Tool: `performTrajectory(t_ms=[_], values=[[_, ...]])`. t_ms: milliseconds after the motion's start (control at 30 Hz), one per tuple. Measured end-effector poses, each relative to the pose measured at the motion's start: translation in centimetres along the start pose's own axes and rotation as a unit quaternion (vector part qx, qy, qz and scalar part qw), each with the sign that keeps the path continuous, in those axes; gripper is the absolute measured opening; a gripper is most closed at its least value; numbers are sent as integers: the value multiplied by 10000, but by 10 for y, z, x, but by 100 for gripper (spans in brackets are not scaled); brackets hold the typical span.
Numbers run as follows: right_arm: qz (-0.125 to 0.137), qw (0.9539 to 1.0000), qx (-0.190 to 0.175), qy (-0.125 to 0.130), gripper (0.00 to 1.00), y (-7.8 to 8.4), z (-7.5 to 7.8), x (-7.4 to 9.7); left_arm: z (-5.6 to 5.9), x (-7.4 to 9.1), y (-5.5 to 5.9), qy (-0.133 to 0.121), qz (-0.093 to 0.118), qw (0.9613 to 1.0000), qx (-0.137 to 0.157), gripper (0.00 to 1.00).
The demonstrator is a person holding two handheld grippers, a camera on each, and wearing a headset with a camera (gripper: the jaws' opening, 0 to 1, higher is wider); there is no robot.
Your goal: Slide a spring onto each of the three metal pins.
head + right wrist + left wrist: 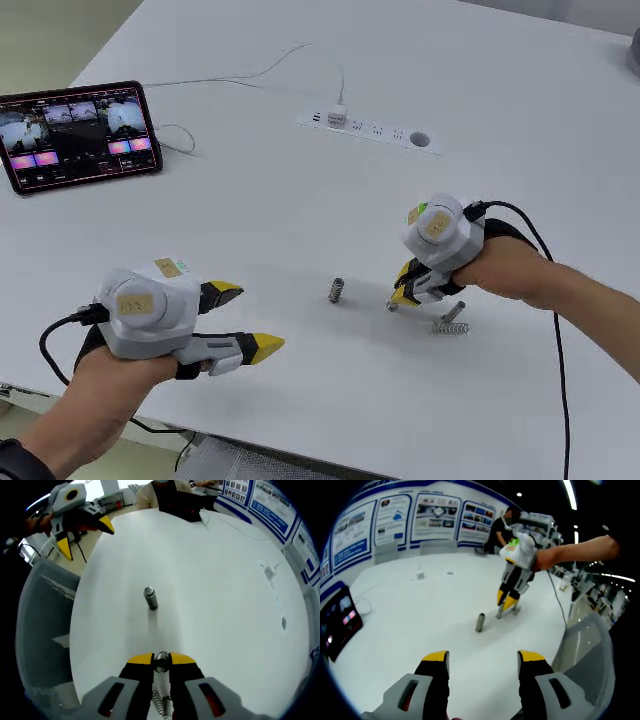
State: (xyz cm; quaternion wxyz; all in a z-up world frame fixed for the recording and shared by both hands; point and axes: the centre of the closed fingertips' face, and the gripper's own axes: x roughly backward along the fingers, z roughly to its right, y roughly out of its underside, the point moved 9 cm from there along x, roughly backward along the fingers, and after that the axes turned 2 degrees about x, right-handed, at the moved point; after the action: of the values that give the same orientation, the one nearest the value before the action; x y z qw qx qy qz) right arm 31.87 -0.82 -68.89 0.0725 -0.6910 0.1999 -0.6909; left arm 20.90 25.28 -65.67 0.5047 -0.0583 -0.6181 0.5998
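An upright metal pin with a spring on it [336, 290] stands mid-table, also in the left gripper view [480, 622] and the right gripper view [150, 598]. My right gripper [405, 290] [161, 659] points down at the table, shut on a second pin [161, 662]; a spring [158, 699] shows between its jaws lower down. Just right of it a loose spring [450, 327] lies beside a third pin [454, 311]. My left gripper [245, 317] [483, 656] hovers open near the table's front edge, nothing between its jaws. It is well left of the upright pin.
A tablet [80, 135] stands at the far left, with a white power strip [370, 128] and its cable at the back. A grey mesh chair [585, 645] sits by the table's near edge. A person stands beyond the far side of the table [500, 527].
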Motion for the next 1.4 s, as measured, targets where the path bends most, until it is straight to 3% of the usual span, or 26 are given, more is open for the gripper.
performTrajectory(t_ms=[433, 800, 1133, 1400], values=[[-51, 10000, -5, -7, 13, 6, -2, -15, 1, 2, -2, -6, -2, 10000, 3, 58], [-37, 10000, -46, -2, 14, 8, -1, -18, 0, 3, -2, -26, -4, 10000, 4, 58], [177, 9994, -286, -48, 39, 9, -1, -6, 2, 1, -6, 23, -1, 10000, -29, 60], [385, 9978, -540, 63, 44, 15, -2, 5, 5, -1, -8, 78, -11, 9999, -64, 61]])
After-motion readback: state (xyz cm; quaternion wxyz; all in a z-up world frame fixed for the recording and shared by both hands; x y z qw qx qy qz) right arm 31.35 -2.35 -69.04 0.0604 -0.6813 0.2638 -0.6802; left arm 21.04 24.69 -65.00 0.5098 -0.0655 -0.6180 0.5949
